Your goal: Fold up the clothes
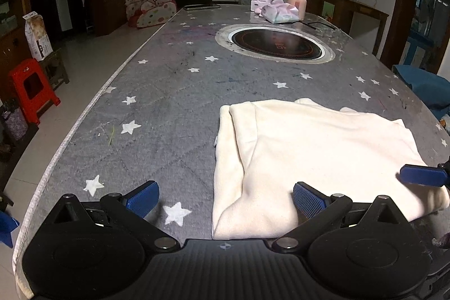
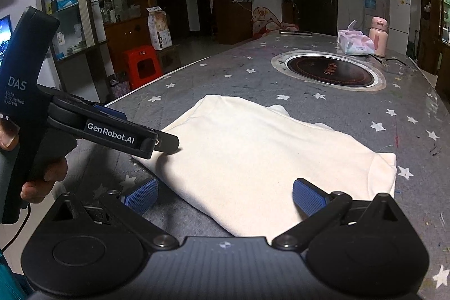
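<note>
Left tool (image 1: pixel 226 200) gapes astride cream garment's (image 1: pixel 309 153) near-left corner.

Each claw (image 1: pixel 226 200) is built of black linkage arms with silver pivot screws and blue ribbed pads (image 1: pixel 308 200). The left claw (image 2: pixel 168 144) is marked "GenRobot.AI"; its dark handle (image 2: pixel 25 52) is lettered "DAS Data Acquisition System".

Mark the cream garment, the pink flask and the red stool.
cream garment (image 2: pixel 253 156): right wrist view, middle of the folded top layer.
pink flask (image 2: pixel 378 37): right wrist view, middle of its body, at the table's far end.
red stool (image 1: pixel 32 87): left wrist view, its front face, on the floor.
</note>
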Tool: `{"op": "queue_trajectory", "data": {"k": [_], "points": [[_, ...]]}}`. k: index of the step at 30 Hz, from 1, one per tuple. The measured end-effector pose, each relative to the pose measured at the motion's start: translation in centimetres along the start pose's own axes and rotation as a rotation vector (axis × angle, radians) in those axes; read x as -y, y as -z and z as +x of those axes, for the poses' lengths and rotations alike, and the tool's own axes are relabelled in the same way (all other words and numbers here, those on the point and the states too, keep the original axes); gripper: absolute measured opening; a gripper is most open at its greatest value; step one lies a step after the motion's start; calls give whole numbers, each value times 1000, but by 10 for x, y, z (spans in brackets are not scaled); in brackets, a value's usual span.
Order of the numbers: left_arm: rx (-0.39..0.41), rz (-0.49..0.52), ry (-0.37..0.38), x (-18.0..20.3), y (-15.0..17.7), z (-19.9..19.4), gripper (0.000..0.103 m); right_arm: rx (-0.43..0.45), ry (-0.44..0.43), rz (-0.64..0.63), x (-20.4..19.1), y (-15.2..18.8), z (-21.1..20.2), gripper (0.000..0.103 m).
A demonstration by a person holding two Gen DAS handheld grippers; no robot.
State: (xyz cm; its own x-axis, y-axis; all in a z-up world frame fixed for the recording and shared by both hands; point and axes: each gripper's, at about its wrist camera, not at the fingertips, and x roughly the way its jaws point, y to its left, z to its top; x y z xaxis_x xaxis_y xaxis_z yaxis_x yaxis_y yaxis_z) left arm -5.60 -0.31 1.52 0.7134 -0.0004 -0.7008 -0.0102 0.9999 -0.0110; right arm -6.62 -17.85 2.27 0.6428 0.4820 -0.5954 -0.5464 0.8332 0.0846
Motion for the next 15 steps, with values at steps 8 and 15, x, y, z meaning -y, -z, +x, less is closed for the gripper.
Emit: {"op": "queue_trajectory", "data": {"k": [8,15], "points": [[-3,-11,-3,-9,-1,0,103,-15,-29,-51,-11,-3,6,103],[-16,-102,-17,-45,-4,4,103,-34,-71,-168,-35,-14,26,102]]}}
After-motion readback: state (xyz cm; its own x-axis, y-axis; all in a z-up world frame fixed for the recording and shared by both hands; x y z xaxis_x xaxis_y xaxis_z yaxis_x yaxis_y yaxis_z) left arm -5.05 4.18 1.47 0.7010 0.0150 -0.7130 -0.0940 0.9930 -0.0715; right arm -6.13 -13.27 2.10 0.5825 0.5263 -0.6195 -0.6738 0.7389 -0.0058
